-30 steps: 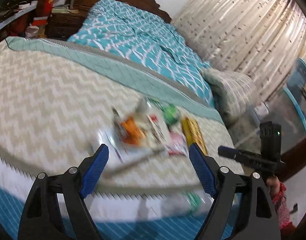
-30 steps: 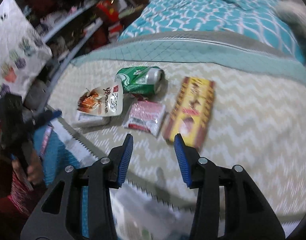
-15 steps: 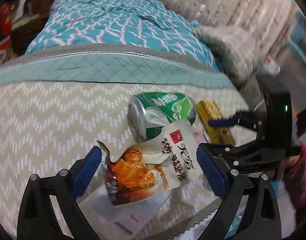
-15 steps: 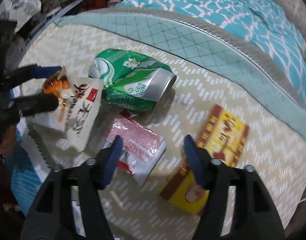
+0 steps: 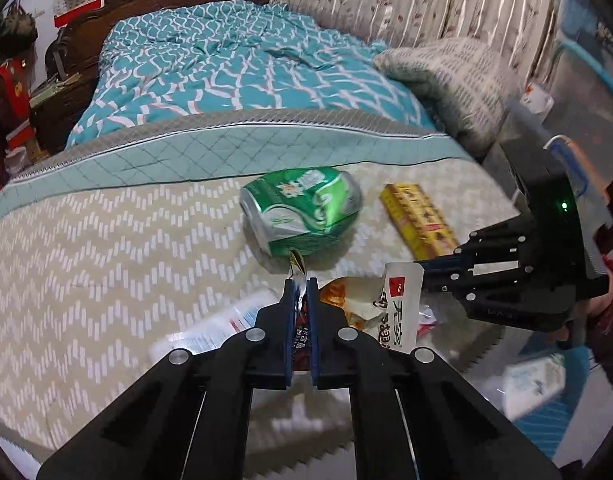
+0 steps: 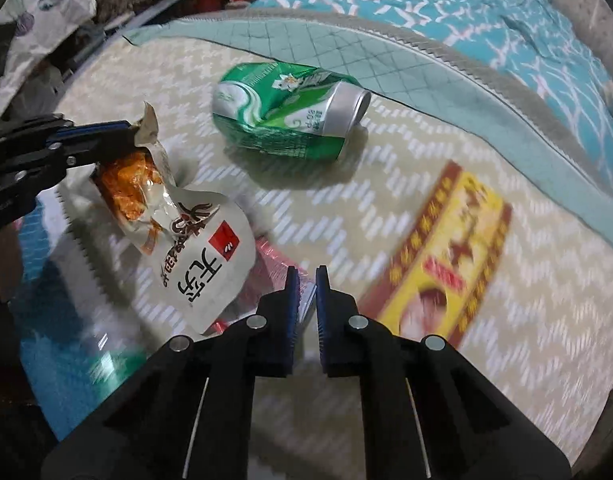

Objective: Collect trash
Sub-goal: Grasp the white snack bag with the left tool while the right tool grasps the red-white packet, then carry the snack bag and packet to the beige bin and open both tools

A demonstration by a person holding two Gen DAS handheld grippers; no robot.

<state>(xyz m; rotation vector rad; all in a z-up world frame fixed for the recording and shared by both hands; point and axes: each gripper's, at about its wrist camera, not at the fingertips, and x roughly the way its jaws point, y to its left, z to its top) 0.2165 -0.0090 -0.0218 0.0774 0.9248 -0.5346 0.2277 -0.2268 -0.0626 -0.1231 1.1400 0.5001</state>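
Between the closed blue pads of the left gripper (image 5: 301, 284), the torn corner of a white-and-orange foil snack bag (image 6: 194, 236) is pinched; only the right wrist view shows its printed face. The right gripper (image 6: 306, 276) has closed on the edge of a pink plastic wrapper (image 6: 272, 264). Beyond lie a crushed green drink can (image 5: 302, 210) and a flat yellow carton (image 6: 438, 268) on the chevron-patterned beige bedspread (image 5: 106, 248).

The can (image 5: 302, 210) is lying on the bed (image 5: 106, 248); right of the can the box (image 5: 418, 216) is resting, nearer than the can the snack bag (image 5: 390, 312) is sitting, overlapping a wrapper (image 6: 274, 268).
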